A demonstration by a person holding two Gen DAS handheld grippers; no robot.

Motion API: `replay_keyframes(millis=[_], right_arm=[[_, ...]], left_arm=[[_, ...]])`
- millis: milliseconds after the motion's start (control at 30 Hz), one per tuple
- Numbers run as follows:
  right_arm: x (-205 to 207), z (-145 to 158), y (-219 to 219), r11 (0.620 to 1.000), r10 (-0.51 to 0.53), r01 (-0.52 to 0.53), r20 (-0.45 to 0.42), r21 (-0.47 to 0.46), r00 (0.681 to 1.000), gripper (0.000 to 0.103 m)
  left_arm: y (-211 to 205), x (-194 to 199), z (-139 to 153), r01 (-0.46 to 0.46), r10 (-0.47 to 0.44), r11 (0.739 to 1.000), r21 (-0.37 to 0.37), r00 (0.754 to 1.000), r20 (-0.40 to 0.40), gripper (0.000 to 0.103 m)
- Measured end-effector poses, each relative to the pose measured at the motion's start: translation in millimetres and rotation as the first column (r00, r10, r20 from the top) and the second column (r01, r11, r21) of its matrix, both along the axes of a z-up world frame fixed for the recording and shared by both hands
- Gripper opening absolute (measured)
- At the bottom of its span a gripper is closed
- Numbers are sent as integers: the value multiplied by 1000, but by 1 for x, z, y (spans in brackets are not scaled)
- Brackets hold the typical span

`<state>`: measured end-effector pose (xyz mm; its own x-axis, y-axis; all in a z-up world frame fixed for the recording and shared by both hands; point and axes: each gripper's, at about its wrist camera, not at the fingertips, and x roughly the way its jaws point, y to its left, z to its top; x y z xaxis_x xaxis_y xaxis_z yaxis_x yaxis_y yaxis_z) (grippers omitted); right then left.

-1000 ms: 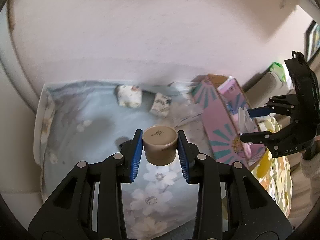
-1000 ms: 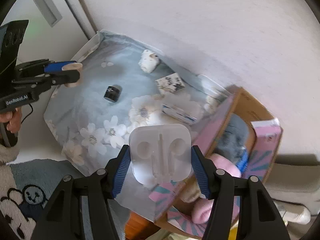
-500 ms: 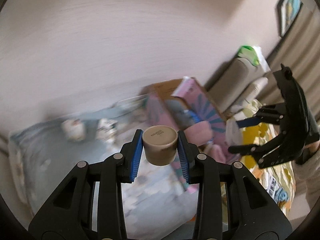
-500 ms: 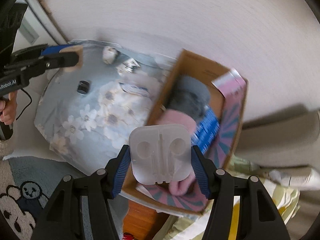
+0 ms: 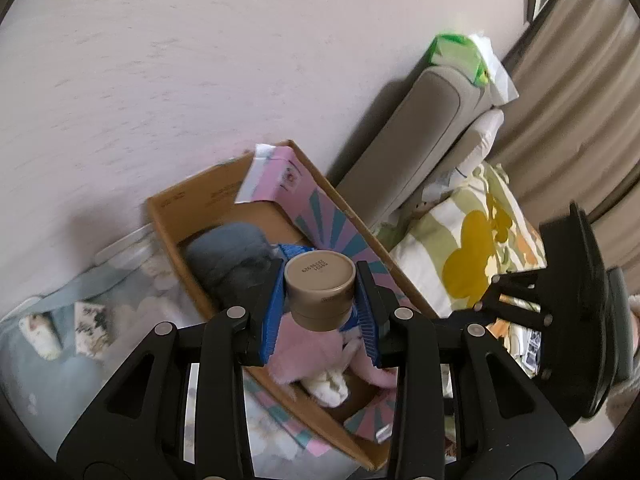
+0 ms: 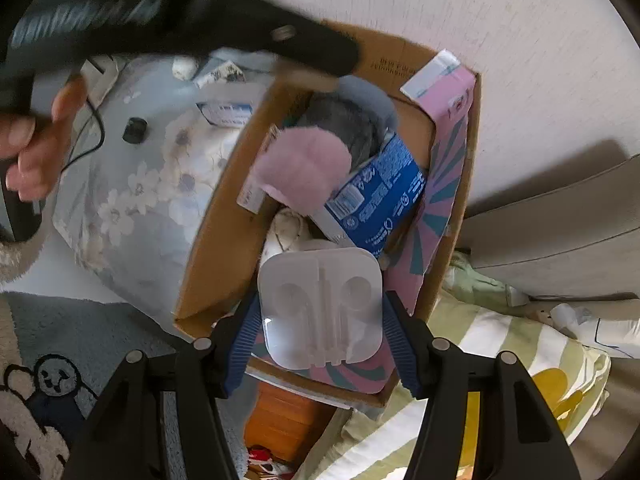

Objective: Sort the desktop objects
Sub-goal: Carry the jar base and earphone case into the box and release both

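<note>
My left gripper (image 5: 320,312) is shut on a small tan jar (image 5: 319,290) and holds it above the open cardboard box (image 5: 176,200). My right gripper (image 6: 320,320) is shut on a clear plastic earphone case (image 6: 320,306) and holds it over the near end of the same box (image 6: 208,236). The box holds a grey fuzzy item (image 6: 344,120), a pink fuzzy item (image 6: 304,160), a blue packet (image 6: 380,196) and a white soft item (image 6: 286,228). The left gripper shows blurred in the right wrist view (image 6: 308,76), over the box's far end.
On the floral cloth (image 6: 132,184) lie a small black jar (image 6: 135,130), a blue-and-white packet (image 6: 226,112) and two wrapped packets (image 5: 64,328). A grey sofa arm (image 5: 416,128) and a yellow-patterned blanket (image 5: 472,256) lie right of the box. A wall stands behind.
Both grippers have moved right from the cloth to above the box, each still holding its object. The left gripper now hangs over the box's far part.
</note>
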<state>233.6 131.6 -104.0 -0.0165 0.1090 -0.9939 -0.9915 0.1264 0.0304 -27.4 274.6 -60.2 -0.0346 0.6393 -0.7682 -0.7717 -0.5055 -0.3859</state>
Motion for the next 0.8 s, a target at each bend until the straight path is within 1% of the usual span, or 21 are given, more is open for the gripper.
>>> replay_keyframes(millis=[67,167,300,400,467,500,533,600,633,667,700,733,800], right_arm=[[1,-7,0,1000,11,-11,6,-10,1000,56],[5,-15,3,1000,13,-13,-2,-16,1000,56],[8,-18,6,1000,23,-23,-13,-17,1000,56],[9,-20,10,999,50,-51,-26,-14,998,57],[9,-25,12,998,52,-54,-40,-30,998,61],[8,-26,13,998,51,-52,-39,-34,998,68],[8,-27,13,998,50,-51,-32,-34,998,79],[6,-26,13,999,50,-50,-25,-12,998,81],[5,-24,12,998,56,-56,-26,8,998,83],[4,-22,11,998,64,-64,-20,25,998,84],[3,-21,11,998,62,-62,-14,31,998,85],[4,-20,11,996,81,-80,-5,30,997,85],[4,-16,10,997,70,-69,-10,38,998,85]], left_arm=[[9,0,-1,12,-12,1000,-2,1000,-7,30],[20,0,-5,23,-23,999,-28,999,-24,30],[24,-6,-11,17,-18,999,-51,1000,-21,30],[24,-10,-13,-3,2,998,-66,1000,-23,31],[25,-13,-17,-27,25,994,-106,1000,-14,32],[26,-15,-18,-42,41,990,-133,999,-13,33],[26,-15,-19,-49,46,988,-148,999,-22,37],[24,-15,-16,-55,47,987,-153,997,-53,71],[22,-15,-16,-70,59,984,-162,996,-72,95],[18,-16,-13,-91,77,983,-160,993,-93,102],[13,-17,-11,-94,82,986,-140,993,-89,102],[7,-20,-8,-96,89,988,-119,994,-63,102],[2,-22,-6,-109,104,988,-112,993,-48,102]])
